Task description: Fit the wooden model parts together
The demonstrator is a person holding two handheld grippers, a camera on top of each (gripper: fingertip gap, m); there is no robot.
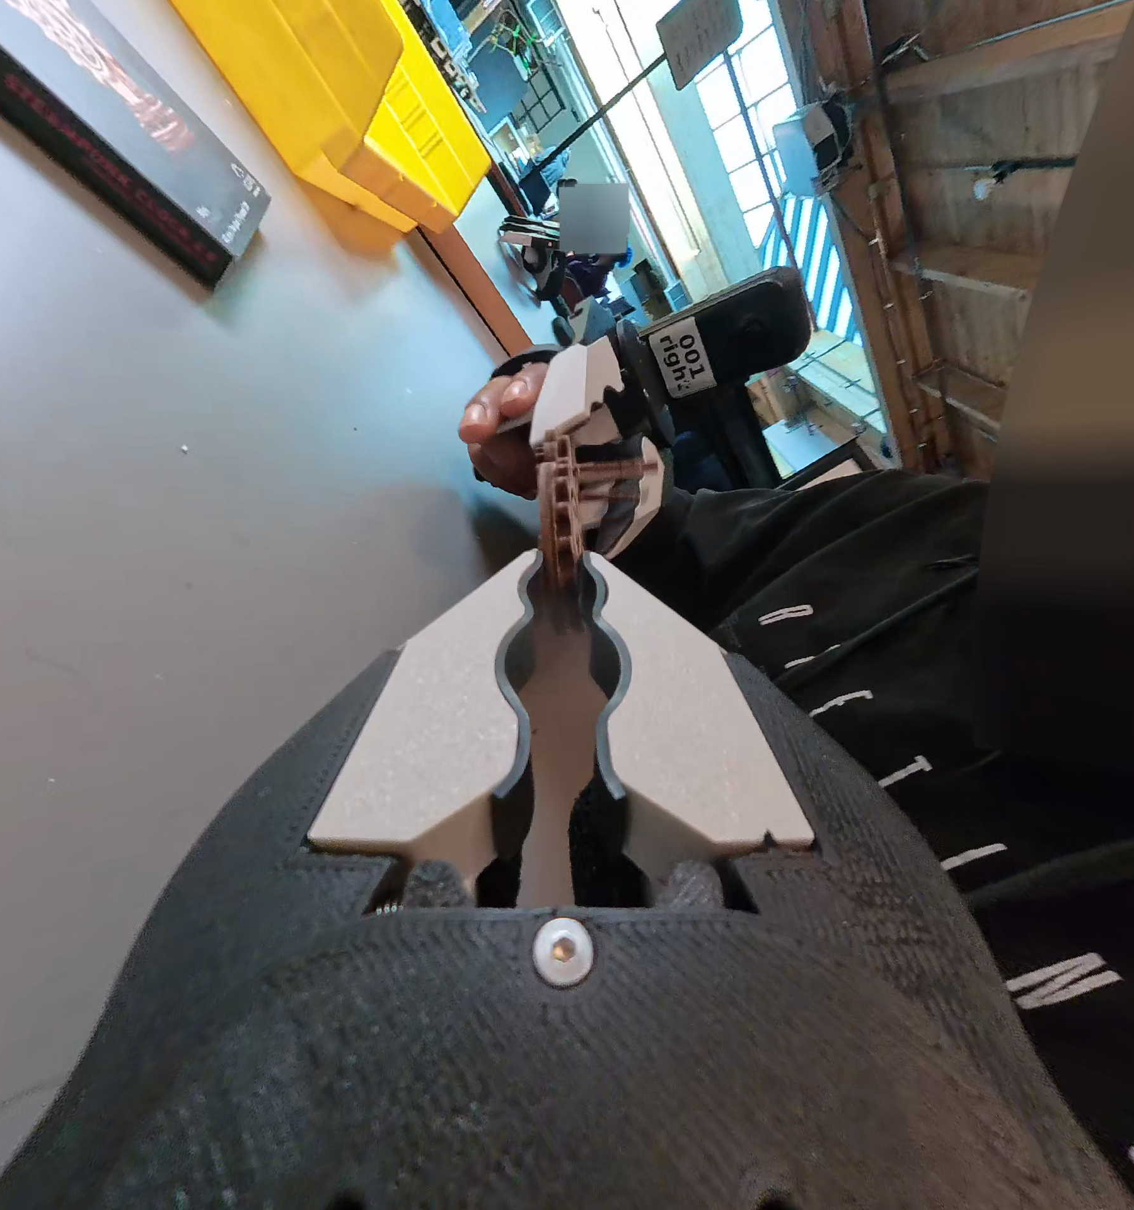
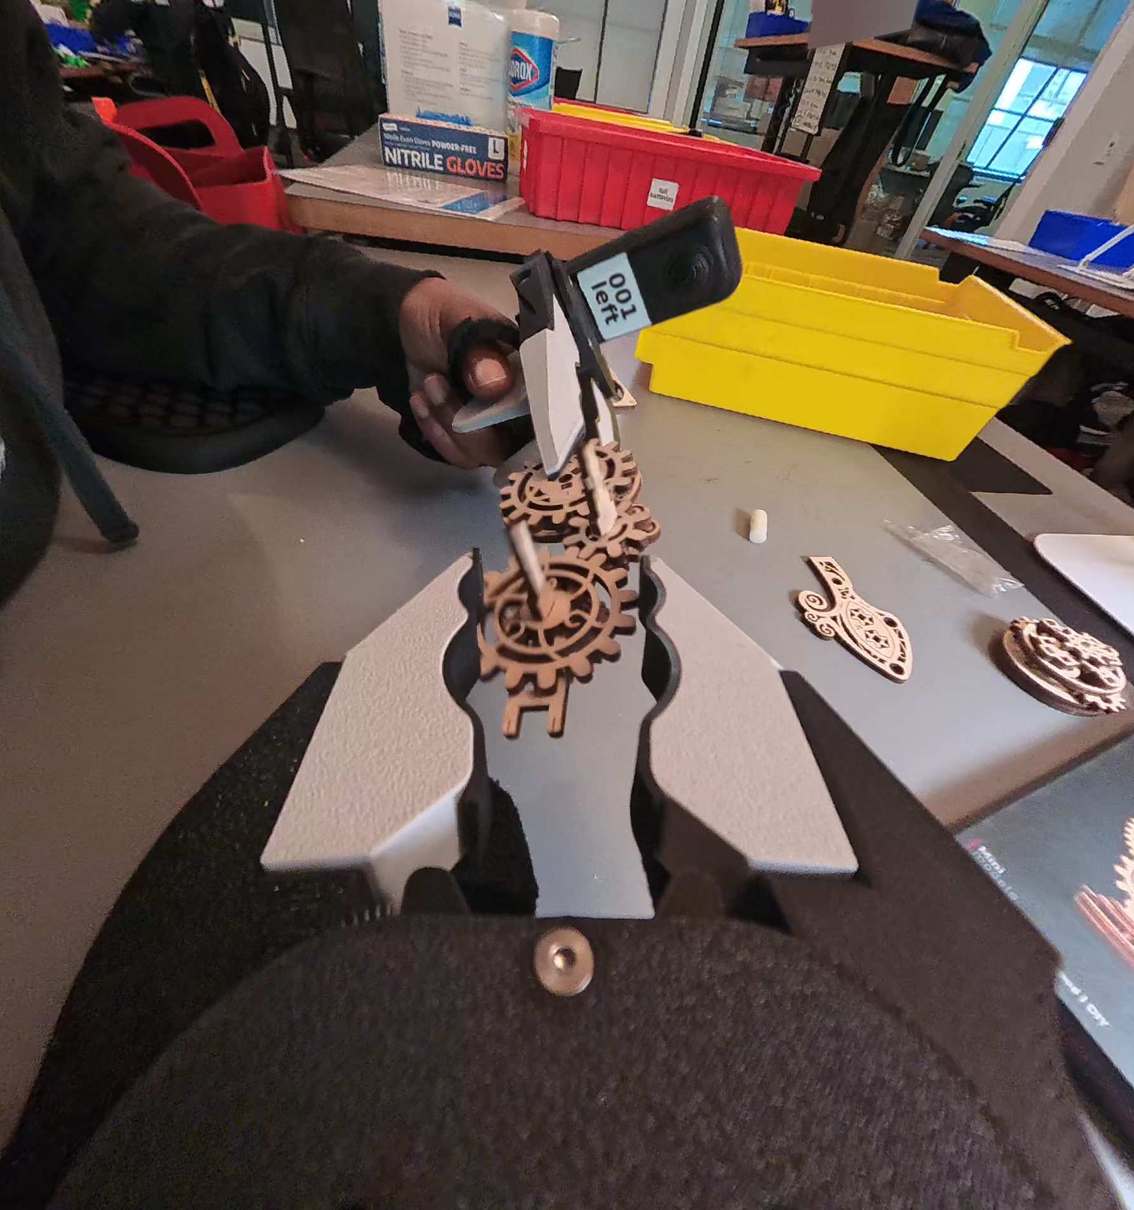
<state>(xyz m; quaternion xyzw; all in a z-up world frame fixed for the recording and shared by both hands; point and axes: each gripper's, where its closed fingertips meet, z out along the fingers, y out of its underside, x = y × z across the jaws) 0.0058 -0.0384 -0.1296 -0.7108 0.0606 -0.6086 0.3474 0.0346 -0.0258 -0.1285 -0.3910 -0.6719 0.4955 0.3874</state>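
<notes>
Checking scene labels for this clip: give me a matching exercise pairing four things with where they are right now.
Things:
1. wooden gear assembly
2. flat ornate wooden piece
3. small white peg
4. yellow bin

Places:
A. standing alone on the grey table, left of the ornate piece
B. at the table's far right
C. held up off the table by both grippers
D. lying flat on the table, right of the right gripper

Pairs: 1-C, 2-D, 3-A, 4-B
</notes>
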